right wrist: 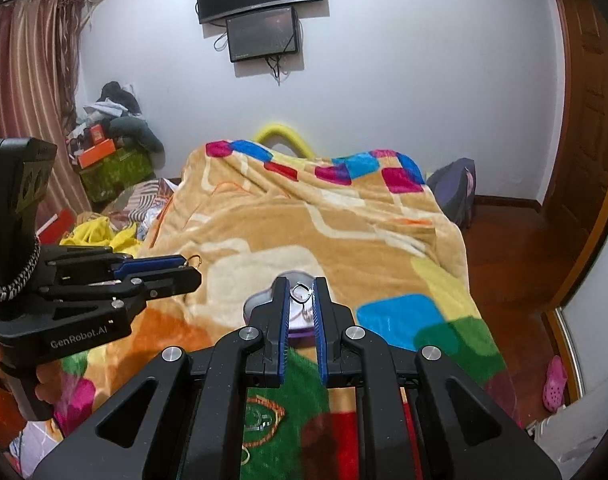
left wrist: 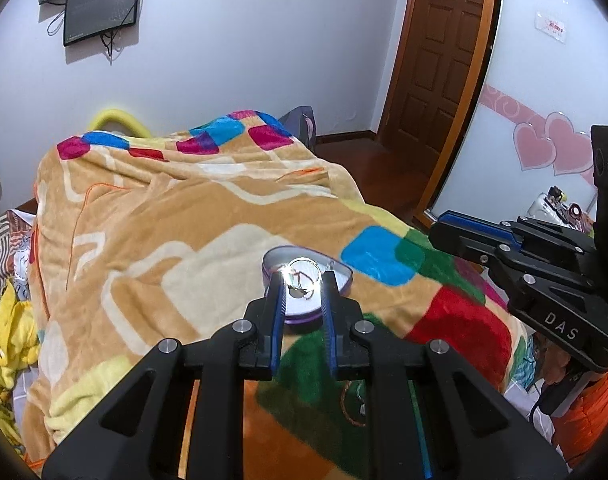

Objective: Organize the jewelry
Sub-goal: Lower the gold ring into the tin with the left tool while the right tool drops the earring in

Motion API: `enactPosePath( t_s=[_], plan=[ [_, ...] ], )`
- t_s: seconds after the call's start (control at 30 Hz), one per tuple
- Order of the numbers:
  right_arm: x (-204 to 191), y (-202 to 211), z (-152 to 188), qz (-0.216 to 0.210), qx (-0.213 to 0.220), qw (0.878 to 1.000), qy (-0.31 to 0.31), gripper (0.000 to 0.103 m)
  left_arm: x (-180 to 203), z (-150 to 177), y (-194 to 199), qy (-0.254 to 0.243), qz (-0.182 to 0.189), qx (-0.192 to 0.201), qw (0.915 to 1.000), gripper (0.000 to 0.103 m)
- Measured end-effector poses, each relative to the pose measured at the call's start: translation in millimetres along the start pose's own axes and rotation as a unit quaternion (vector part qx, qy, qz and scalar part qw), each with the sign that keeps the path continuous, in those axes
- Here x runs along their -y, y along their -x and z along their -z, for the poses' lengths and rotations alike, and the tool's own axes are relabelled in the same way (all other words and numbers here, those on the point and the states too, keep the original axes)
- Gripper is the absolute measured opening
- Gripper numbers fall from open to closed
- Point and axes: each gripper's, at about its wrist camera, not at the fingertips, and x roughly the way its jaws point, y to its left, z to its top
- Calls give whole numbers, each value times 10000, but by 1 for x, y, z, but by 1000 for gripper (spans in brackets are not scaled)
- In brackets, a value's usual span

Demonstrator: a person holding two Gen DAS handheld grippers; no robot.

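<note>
Purple-rimmed and white inside, a heart-shaped box (left wrist: 300,319) lies open on a patterned fleece blanket (left wrist: 184,220). Everything here is placed in relation to that box.

A thin metal hoop (left wrist: 303,260) is seen between the fingertips of the left gripper (left wrist: 304,276), directly in line with the box's cavity in the left wrist view. In the right wrist view the same hoop (right wrist: 195,261) shows at that gripper's tip, well to the left of the box (right wrist: 260,304). It is therefore judged to be pinched by the left gripper (right wrist: 184,270) and not yet laid in the box.

The right gripper (right wrist: 300,284) is aimed at the box with its fingers a little apart. Nothing is seen clamped between them. From the left wrist view it is found to the right of the box, and its tip (left wrist: 444,228) looks bare.

A few small pieces (right wrist: 302,292) can be made out inside the box, though glare and blur prevent them from being identified or counted. The task is thus judged partly done: some jewelry appears stowed, while the hoop remains to be brought over the box and released. Whether further items wait elsewhere cannot be told.
</note>
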Motion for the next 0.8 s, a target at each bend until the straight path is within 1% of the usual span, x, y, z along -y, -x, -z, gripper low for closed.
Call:
enactPosePath(
  t_s=[0.2, 0.37, 0.53, 0.8],
  plan=[
    [-1, -12, -9, -25, 13, 10000, 8, 10, -5, -7, -14, 49, 34, -31, 10000, 16],
    [0, -26, -13, -74, -76, 9999, -9, 10, -13, -7, -37, 119, 94, -194, 9997, 16],
    [4, -50, -11, -152, -301, 9994, -60, 10, -21, -3, -61, 225, 197, -430, 9986, 16],
    [9, -86, 2, -316, -835, 9959, -148, 10, -27, 6, -90, 223, 333, -775, 9962, 16]
  ],
)
